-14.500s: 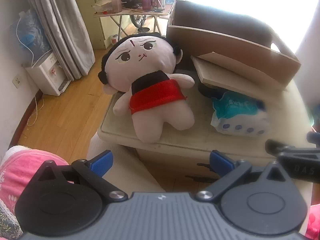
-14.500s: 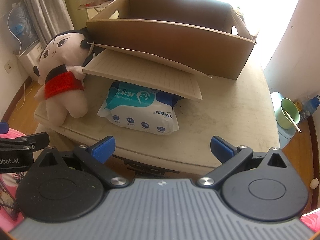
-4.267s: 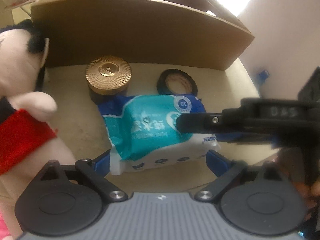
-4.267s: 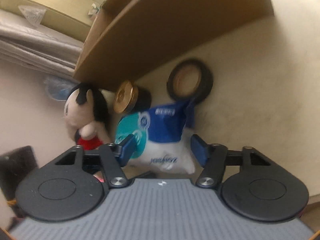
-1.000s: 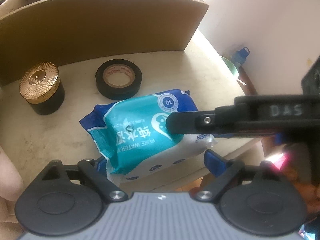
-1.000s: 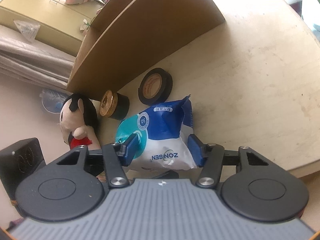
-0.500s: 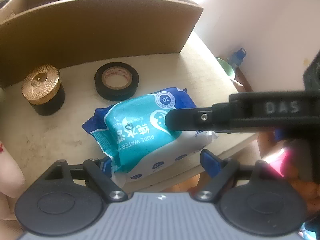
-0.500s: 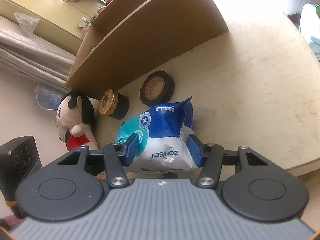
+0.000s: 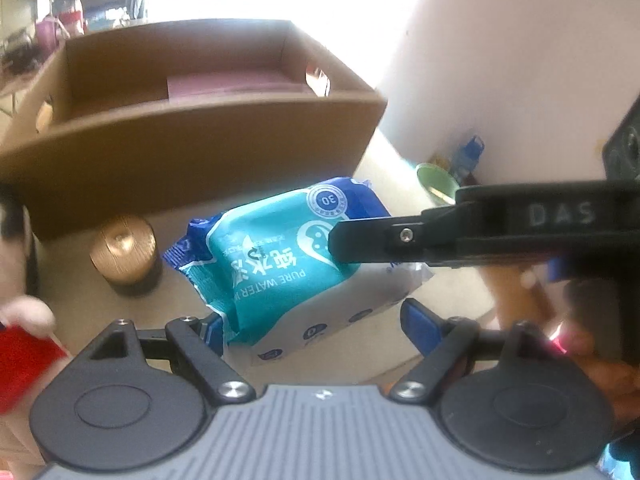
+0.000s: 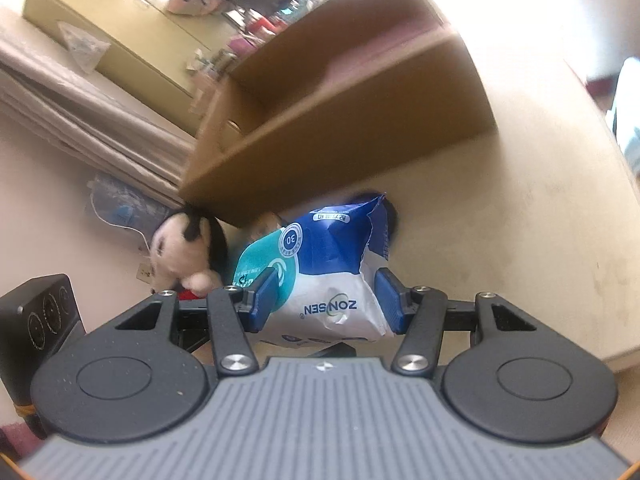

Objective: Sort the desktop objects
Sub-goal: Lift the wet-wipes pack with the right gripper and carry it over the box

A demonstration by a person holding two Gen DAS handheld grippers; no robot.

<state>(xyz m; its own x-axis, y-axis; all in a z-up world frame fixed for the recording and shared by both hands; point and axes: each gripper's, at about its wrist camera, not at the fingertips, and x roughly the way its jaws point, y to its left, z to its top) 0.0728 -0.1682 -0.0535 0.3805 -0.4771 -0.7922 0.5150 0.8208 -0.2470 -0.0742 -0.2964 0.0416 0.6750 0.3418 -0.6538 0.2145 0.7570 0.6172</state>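
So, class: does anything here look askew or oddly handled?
Yes: the wipes pack hangs tilted above the table, pinched by the right gripper; the left gripper straddles it too.

- wipes pack [image 9: 288, 256] up off the table [image 10: 520, 200], in front of the cardboard box [image 9: 192, 140].
- right gripper [image 10: 326, 300] reaching in from the right of the left-wrist view, pads on either side of the pack's end.
- left gripper [image 9: 312, 326] under the pack's near end.
- lidded jar [image 9: 126, 254] on the table, left of the pack, just before the box wall.
- plush doll [image 10: 180, 248] further left, at the box's corner.
- bowl [image 9: 436, 180] and bottle [image 9: 472, 152] on the floor, right of the table.
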